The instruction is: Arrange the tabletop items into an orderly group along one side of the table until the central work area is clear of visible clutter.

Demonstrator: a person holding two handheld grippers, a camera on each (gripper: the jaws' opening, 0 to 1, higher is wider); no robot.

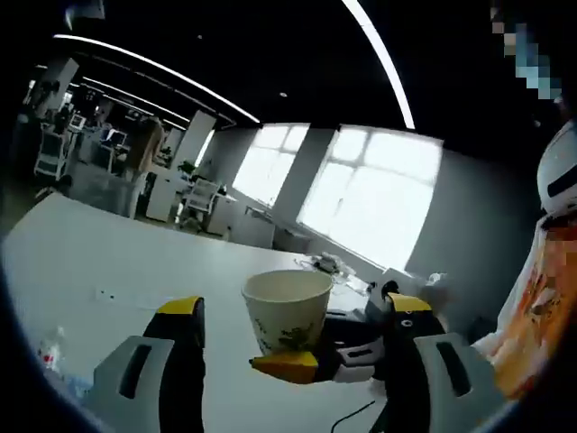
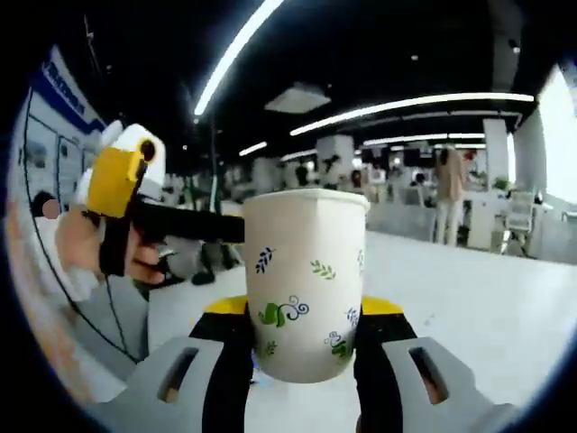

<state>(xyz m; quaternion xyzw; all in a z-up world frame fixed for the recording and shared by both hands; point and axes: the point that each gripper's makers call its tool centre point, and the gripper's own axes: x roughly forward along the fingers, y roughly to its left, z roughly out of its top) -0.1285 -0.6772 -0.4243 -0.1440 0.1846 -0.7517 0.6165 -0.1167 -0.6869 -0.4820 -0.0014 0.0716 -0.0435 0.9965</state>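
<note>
In the right gripper view the right gripper (image 2: 302, 338) has its two yellow-tipped jaws closed against the lower sides of a paper cup (image 2: 304, 280), one jaw on each side, so the cup is gripped and stands upright between them. The cup is white with a rolled rim and small green and blue leaf and swirl prints on its wall. Beyond it lies a white table (image 2: 469, 298), and to the left of the cup the left gripper (image 2: 135, 194) comes into the picture, held by a hand (image 2: 77, 248), its yellow head raised and its dark body reaching toward the cup's upper left side. People stand at desks in the open office behind. In the left gripper view the left gripper's own jaws rise from the bottom with a wide gap between them and nothing in that gap, so it is spread apart and has hold of nothing. The same cup (image 1: 287, 311) appears just ahead of those jaws, gripped near its base by the right gripper (image 1: 311, 361), which enters from the right with a yellow tip under the cup. The table (image 1: 108, 262) stretches away to the left, with a small bottle (image 1: 52, 352) near its lower left edge and a thin dark cable (image 1: 353, 415) at the bottom. Small clutter (image 1: 329, 263) sits on the far side of the table below the bright windows, too small to identify. A person's patterned sleeve (image 1: 532, 307) shows at the right.
</note>
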